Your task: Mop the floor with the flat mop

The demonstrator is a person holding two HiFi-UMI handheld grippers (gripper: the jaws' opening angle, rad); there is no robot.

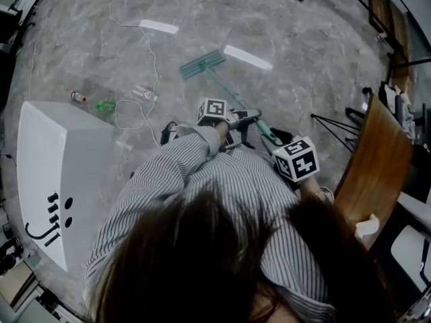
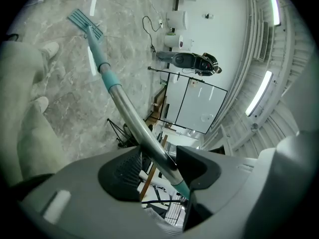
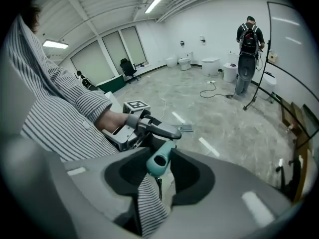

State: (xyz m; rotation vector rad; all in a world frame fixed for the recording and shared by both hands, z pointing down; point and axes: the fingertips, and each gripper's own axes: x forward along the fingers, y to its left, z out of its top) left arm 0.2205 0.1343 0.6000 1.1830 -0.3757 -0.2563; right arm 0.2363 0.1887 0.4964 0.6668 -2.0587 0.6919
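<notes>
The flat mop's teal head (image 1: 202, 64) lies flat on the grey marbled floor, and its handle (image 1: 225, 93) slants back toward me. My left gripper (image 1: 246, 118) is shut on the metal part of the pole (image 2: 119, 93); in the left gripper view the pole runs between the pads of the gripper (image 2: 159, 166) up to the mop head (image 2: 84, 23). My right gripper (image 1: 275, 142) is higher up the handle. In the right gripper view the handle's teal end (image 3: 160, 161) fills the gap between the right gripper's (image 3: 160, 164) pads. A fold of striped shirt (image 3: 147, 203) hangs just below it.
A white cabinet (image 1: 60, 173) stands at my left, with a white cable (image 1: 145, 66) and small bottles (image 1: 101, 103) on the floor beside it. A wooden panel (image 1: 370, 153) and a tripod (image 1: 330, 123) are at my right. Another person (image 3: 247, 39) stands far across the room.
</notes>
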